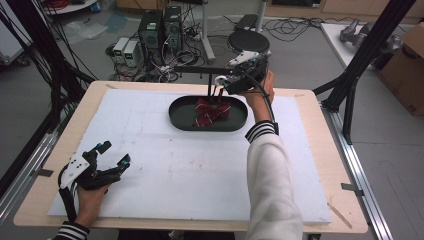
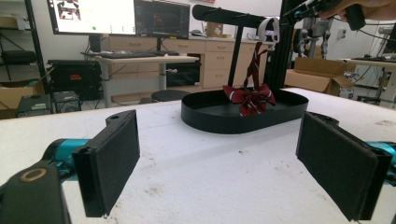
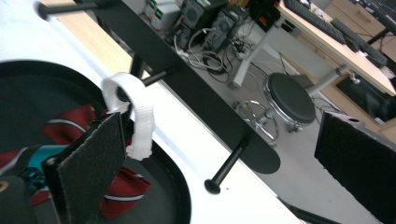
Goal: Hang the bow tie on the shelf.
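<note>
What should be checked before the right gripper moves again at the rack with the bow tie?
1. White loop hooked on a rack peg: ok, it hangs over the peg.
2. Right gripper released: ok, jaws wide apart, one pad beside the loop.
3. Bow tie clear of the black tray: not ok, the bow appears to rest in the tray under the rack.
4. Strap free of the near pad: cannot tell, they overlap in the right gripper view.
5. Left gripper out of the way: ok, open, near the table's front left corner.
</note>
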Demonstrator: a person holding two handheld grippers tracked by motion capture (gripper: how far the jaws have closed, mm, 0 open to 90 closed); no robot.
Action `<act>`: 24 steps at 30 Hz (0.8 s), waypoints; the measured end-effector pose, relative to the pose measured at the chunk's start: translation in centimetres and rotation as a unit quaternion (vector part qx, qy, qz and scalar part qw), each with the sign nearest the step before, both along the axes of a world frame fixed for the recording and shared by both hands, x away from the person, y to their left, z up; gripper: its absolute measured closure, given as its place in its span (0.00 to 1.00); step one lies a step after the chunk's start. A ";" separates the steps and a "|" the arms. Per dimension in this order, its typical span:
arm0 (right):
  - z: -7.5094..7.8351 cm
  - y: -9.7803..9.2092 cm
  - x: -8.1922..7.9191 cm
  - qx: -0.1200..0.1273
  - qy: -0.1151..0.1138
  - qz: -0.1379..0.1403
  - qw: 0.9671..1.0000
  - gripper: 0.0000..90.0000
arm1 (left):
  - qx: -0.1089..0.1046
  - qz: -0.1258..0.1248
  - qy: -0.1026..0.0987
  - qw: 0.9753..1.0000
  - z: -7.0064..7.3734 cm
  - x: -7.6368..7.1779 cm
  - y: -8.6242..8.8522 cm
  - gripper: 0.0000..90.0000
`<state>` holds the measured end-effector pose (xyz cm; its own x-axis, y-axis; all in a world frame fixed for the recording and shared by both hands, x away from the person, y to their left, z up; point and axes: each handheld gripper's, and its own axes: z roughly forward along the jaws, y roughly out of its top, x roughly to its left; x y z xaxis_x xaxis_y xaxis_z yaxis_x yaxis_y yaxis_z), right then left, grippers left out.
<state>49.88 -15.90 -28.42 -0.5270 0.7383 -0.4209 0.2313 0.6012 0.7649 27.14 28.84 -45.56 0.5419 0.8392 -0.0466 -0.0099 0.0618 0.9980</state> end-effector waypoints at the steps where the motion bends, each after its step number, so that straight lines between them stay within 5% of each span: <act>1: 0.1 -0.2 -0.3 0.005 0.000 0.004 1.000 0.01 | -0.001 0.001 0.000 1.000 0.0 0.0 0.0 0.15; 8: 0.1 -2.2 -3.2 0.063 -0.016 0.023 0.998 0.01 | 0.003 0.002 -0.002 1.000 0.0 -0.1 0.0 0.15; 14: -0.6 -4.1 -7.2 0.148 -0.015 0.053 0.987 0.01 | 0.001 0.001 -0.001 1.000 0.0 0.0 0.0 0.15; 18: -1.4 -4.8 -9.5 0.167 -0.009 0.055 0.984 0.01 | 0.004 0.001 -0.004 1.000 0.0 -0.1 0.0 0.15; 24: -2.7 -5.2 -12.2 0.214 -0.015 0.076 0.974 0.01 | 0.004 0.000 -0.005 1.000 0.0 -0.1 0.0 0.15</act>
